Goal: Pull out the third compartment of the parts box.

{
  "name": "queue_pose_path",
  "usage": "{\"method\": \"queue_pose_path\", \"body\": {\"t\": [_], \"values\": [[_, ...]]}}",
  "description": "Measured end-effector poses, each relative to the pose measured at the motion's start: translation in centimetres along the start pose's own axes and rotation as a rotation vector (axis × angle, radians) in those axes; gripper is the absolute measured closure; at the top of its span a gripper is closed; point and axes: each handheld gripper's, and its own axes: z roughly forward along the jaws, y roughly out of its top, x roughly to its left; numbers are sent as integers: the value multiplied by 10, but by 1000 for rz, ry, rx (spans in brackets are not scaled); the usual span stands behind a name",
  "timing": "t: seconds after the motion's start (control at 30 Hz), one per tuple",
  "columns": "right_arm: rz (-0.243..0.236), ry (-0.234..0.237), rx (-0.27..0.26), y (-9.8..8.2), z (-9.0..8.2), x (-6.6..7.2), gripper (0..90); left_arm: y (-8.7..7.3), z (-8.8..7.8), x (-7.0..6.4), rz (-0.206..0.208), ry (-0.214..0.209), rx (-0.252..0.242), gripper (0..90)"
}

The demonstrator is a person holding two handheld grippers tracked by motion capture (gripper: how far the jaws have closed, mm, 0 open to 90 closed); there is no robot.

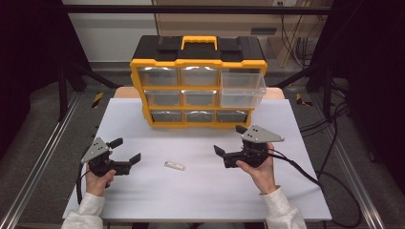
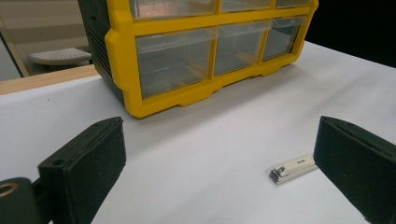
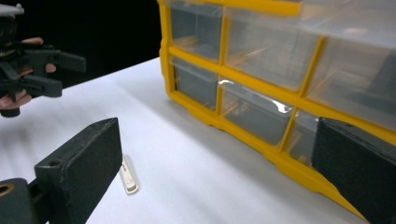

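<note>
On the white table (image 1: 200, 200) in front of us stands the biggest thing here, a yellow and black drawer cabinet (image 1: 198, 86) with a yellow handle on its top and three rows of clear drawers facing us. Its upper right drawer (image 1: 241, 88) is pulled out toward us, while the others sit flush in the frame. The cabinet rests at the far middle of the table, well apart from both of our hands.

Our right hand (image 1: 260, 174) comes in from the bottom right, sleeve at the table's near edge, palm wrapped around the grip from below. It holds the right gripper (image 1: 230, 140) level and just above the table, pointing left and a little toward the cabinet, with the grey plate on top and the cable trailing off to the right. Its jaws stand wide apart with nothing between them; the right gripper view looks between them at the cabinet's lower drawers.

Our left hand (image 1: 98, 181) reaches in from the bottom left and holds the left gripper (image 1: 125, 150) low over the table, pointing right toward the middle. Its jaws are likewise spread wide and hold nothing.

Between the two grippers, a little nearer the left one, lies a small nail clipper (image 1: 175, 165), flat on the table. It touches neither gripper. From the left gripper view, the clipper sits just before the right-hand jaw, its cutting end turned toward the gap between the jaws.
</note>
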Motion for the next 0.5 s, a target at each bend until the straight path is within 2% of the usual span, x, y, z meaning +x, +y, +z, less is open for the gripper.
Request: {"method": "queue_pose_path", "body": {"t": [0.27,0.5], "values": [[-6,24,35,-6,15,4,24,0,1,-1,2,-3,3,18],[-18,27,58,-9,23,5,24,0,1,-1,6,-3,6,17]]}}
